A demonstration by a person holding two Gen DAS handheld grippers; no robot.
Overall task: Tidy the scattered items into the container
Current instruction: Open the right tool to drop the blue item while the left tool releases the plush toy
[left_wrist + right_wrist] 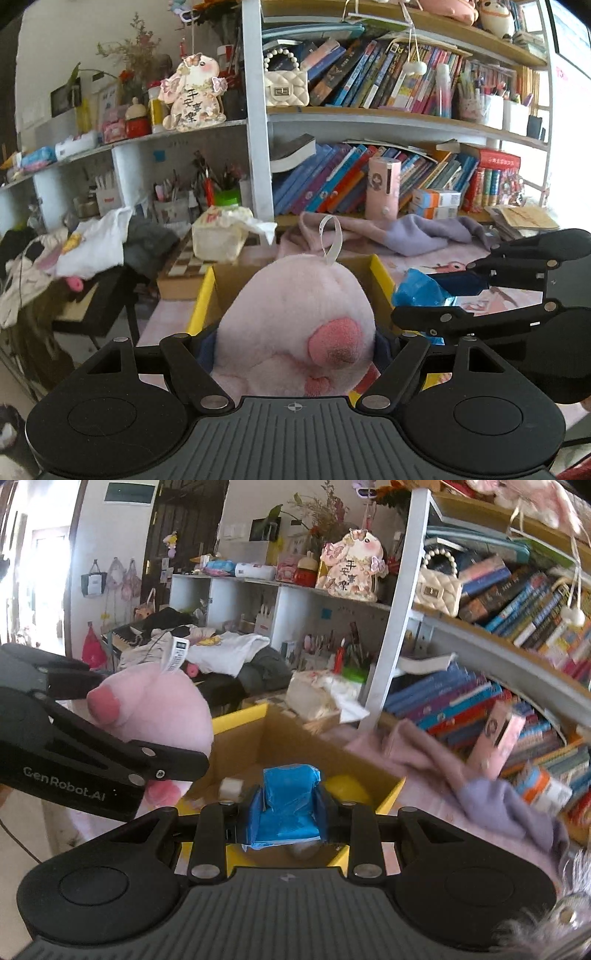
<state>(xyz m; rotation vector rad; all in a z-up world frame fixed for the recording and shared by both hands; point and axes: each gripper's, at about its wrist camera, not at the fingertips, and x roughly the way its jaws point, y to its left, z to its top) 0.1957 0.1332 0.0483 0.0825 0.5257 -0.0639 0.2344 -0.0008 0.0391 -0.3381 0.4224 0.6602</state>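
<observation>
My left gripper [295, 343] is shut on a pink plush toy [295, 325] with a white loop, held over the near end of a cardboard box with yellow rims [201, 299]. The toy also shows in the right wrist view [162, 709], left of the box [255, 712]. My right gripper [284, 805] is shut on a blue plastic packet [286, 805] above the box's near edge. That packet [419, 290] and right gripper [443, 295] show at the right in the left wrist view. A yellow item [347, 784] and a small white item [231, 788] lie inside the box.
A tissue box [221, 232] stands behind the box. Pink and lilac cloths [406, 232] lie on the pink desk mat by the bookshelf [369, 122]. A pink cylinder [382, 188] stands against the books. Clothes [92, 243] are piled on the left.
</observation>
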